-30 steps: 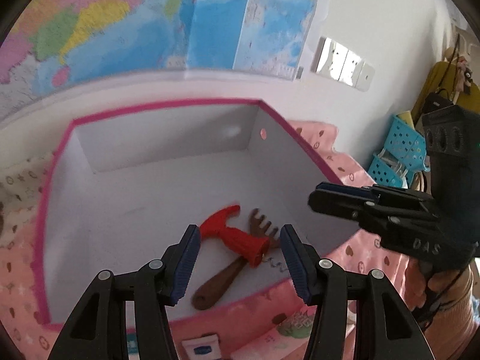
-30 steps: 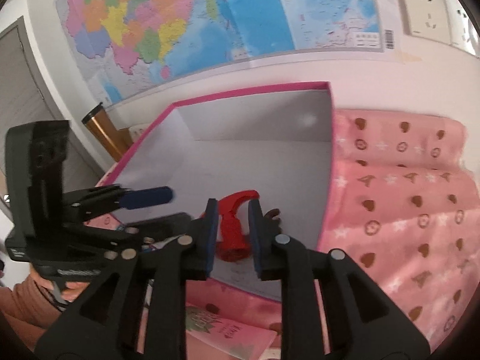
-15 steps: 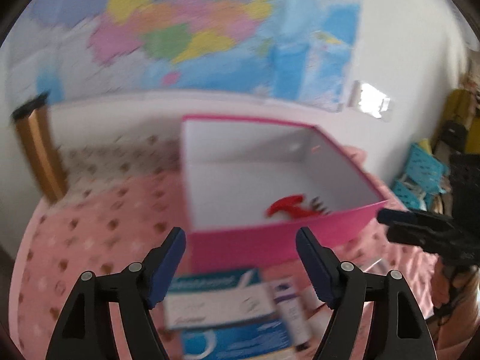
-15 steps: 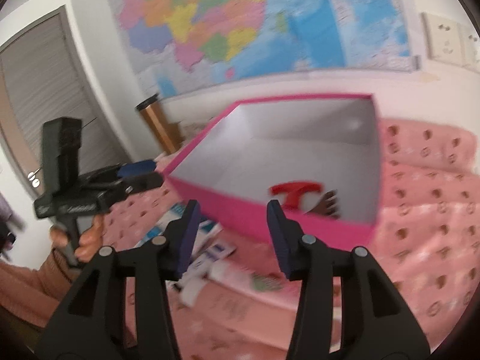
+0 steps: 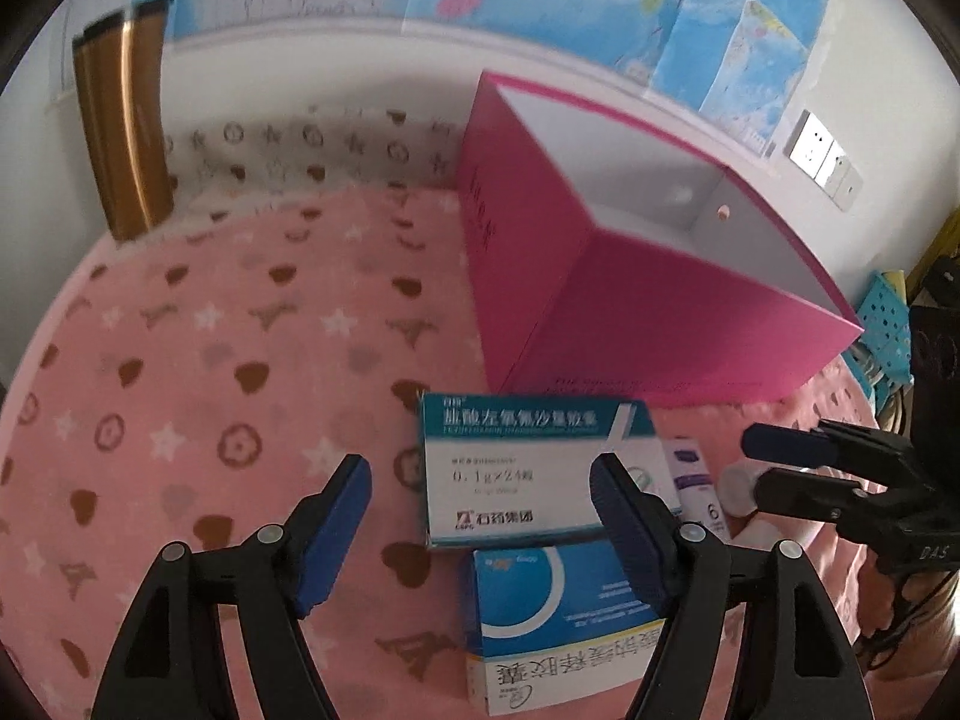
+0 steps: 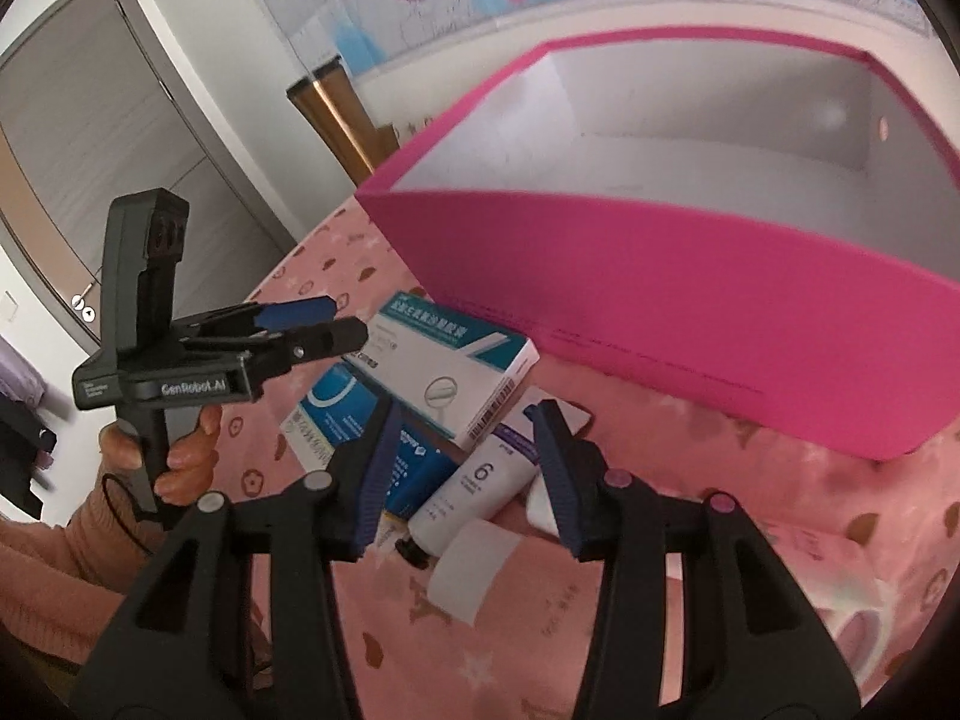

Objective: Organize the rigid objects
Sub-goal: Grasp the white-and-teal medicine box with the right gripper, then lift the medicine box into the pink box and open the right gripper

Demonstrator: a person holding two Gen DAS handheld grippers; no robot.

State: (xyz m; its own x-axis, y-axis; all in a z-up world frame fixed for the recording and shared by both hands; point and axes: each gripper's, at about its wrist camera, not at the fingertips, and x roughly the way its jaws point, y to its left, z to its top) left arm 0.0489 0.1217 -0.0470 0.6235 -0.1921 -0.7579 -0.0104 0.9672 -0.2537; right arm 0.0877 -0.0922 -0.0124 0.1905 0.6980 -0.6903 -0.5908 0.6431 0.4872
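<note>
Left wrist shows my left hand-held gripper [image 5: 480,492] gaping wide over the teal medicine box [image 5: 522,468]; its neighbours crowd close, so I risk nudging them.

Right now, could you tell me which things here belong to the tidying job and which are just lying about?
For the job: pink box, teal medicine box, blue medicine box, white tube.

Lying about: wall map, wall socket, brass post, patterned pink cloth.

Hot pink box [image 5: 630,324], white-grey inside. Blanket [image 5: 210,360] pale pink, brown hearts, white stars. Medicine carton [image 5: 528,468] white with teal band; second carton [image 5: 558,618] blue and white. Tube [image 6: 480,486] white, purple label. Hand-held gripper pads [image 5: 336,522] dark blue, black frame.
</note>
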